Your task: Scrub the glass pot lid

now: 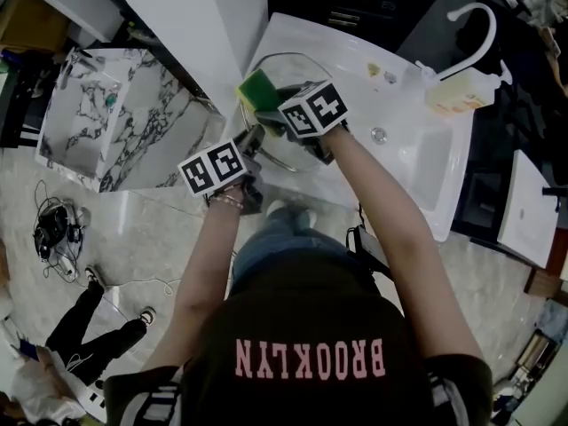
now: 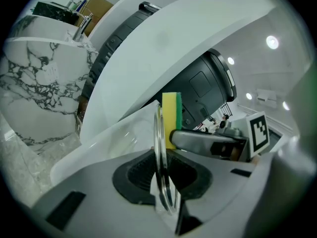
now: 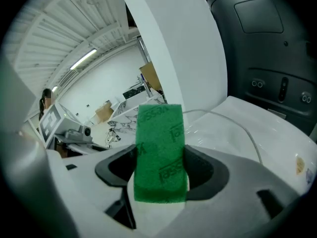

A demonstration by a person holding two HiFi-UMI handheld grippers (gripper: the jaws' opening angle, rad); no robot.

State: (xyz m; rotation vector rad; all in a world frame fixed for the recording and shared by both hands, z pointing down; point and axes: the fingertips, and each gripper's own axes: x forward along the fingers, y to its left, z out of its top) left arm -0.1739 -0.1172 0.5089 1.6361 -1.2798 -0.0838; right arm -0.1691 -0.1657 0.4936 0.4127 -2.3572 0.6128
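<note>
The glass pot lid (image 1: pixel 288 67) is held upright on edge over the white sink counter (image 1: pixel 408 158). My left gripper (image 1: pixel 251 145) is shut on its rim; in the left gripper view the lid (image 2: pixel 161 148) stands edge-on between the jaws of that gripper (image 2: pixel 164 182). My right gripper (image 1: pixel 282 106) is shut on a green and yellow sponge (image 1: pixel 258 87), which lies against the lid's far face. In the right gripper view the green sponge (image 3: pixel 159 152) fills the jaws (image 3: pixel 161 177), and the lid's rim (image 3: pixel 242 129) curves off to the right.
A white faucet (image 1: pixel 479 20) and a soap bottle (image 1: pixel 457 96) stand at the counter's far right, by the drain (image 1: pixel 379 135). A marble-patterned block (image 1: pixel 115 122) sits left of the counter. Cables (image 1: pixel 53 233) and another person's legs (image 1: pixel 89 322) are on the floor.
</note>
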